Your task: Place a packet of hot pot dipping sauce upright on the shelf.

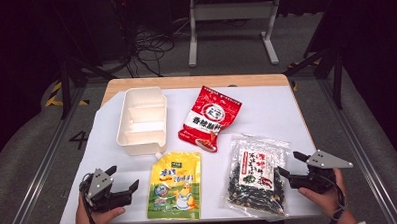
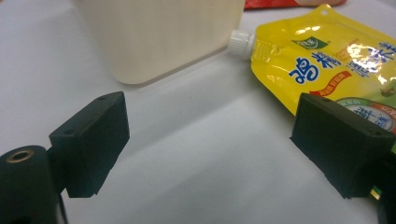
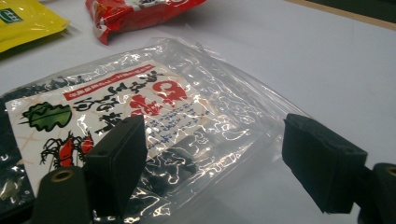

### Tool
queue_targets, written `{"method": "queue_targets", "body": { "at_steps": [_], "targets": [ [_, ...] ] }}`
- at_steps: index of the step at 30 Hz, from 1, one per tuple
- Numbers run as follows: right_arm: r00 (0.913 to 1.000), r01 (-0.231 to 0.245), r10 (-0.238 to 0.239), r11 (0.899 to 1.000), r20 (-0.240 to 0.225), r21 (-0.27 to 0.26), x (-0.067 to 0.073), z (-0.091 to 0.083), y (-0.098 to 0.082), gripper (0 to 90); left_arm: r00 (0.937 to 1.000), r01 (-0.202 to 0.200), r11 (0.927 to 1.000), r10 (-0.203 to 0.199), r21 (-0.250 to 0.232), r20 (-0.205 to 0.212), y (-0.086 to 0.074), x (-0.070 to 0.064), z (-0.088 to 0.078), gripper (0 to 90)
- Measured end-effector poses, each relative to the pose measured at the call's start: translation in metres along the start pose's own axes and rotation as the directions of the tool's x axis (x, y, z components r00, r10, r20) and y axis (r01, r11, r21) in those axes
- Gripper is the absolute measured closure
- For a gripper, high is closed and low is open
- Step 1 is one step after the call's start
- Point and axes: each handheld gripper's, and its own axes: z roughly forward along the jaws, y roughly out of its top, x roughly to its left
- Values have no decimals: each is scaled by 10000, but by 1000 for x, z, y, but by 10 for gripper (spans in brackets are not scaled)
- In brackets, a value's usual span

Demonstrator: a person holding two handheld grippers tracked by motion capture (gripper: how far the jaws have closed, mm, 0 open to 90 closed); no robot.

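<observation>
On the table [image 1: 266,97] a divided tray [image 1: 142,120] sits at the far left, with a seasoning packet [image 1: 209,118] to its right. Nearer the person, a spouted pouch [image 1: 175,185] lies just before the tray, its cap close to the tray's wall, and a seaweed bag [image 1: 257,175] lies right of the pouch. The left gripper [image 1: 120,185] rests left of the pouch; the right gripper [image 1: 291,165] is at the bag's right edge.

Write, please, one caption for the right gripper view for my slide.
Open right hand-held gripper approaches clear seaweed bag lying on white table.
</observation>
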Motion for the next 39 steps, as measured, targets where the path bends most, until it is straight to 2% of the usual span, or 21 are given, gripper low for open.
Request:
{"method": "queue_targets", "body": {
  "at_steps": [4,10,13,16,23,27,28,31,35,36,37,38,39],
  "targets": [
    [9998,-36,38,10000,-187,92,2,4,4,220,9994,-334,9990,330,303,113,2,-5,5,161],
    [9987,-20,28,9999,-504,162,5,12,18,214,9993,-290,9990,282,344,227,-1,-5,5,149],
    [9959,-151,178,9994,-887,311,5,21,28,203,9996,-167,9994,160,313,235,-3,-4,3,134],
    [9938,-154,208,9986,-1091,505,6,34,39,188,9994,-143,9992,131,364,319,-2,-5,2,134],
    [9843,-680,794,9947,-1579,766,5,69,70,127,9978,-460,9973,431,569,512,-2,-9,5,126],
    [9716,-1129,1305,9887,-1975,983,5,89,85,114,9979,-407,9975,376,583,526,-2,-8,6,126],
    [9697,-1141,1329,9883,-2051,1010,6,93,88,113,9977,-430,9975,399,559,547,-2,-8,6,125],
    [9724,-949,1180,9882,-2015,1205,7,103,93,113,9977,-324,9985,297,445,601,-2,-9,5,125],
    [9661,-950,1327,9803,-2213,1731,4,123,100,113,9972,-426,9983,401,391,637,-1,-9,5,124],
    [9682,-704,1151,9773,-2220,1998,5,133,105,116,9971,-440,9981,412,426,646,-1,-9,6,124],
    [9682,-704,1151,9773,-2220,1998,5,133,105,116,9973,-434,9981,407,443,607,-1,-9,6,124],
    [9660,-741,1214,9759,-2284,2051,4,137,106,122,9970,-437,9981,408,439,655,-1,-10,7,124],
    [9595,-857,1383,9731,-2453,2136,4,143,108,122,9969,-491,9976,460,478,634,-1,-10,7,125]
  ]
}}
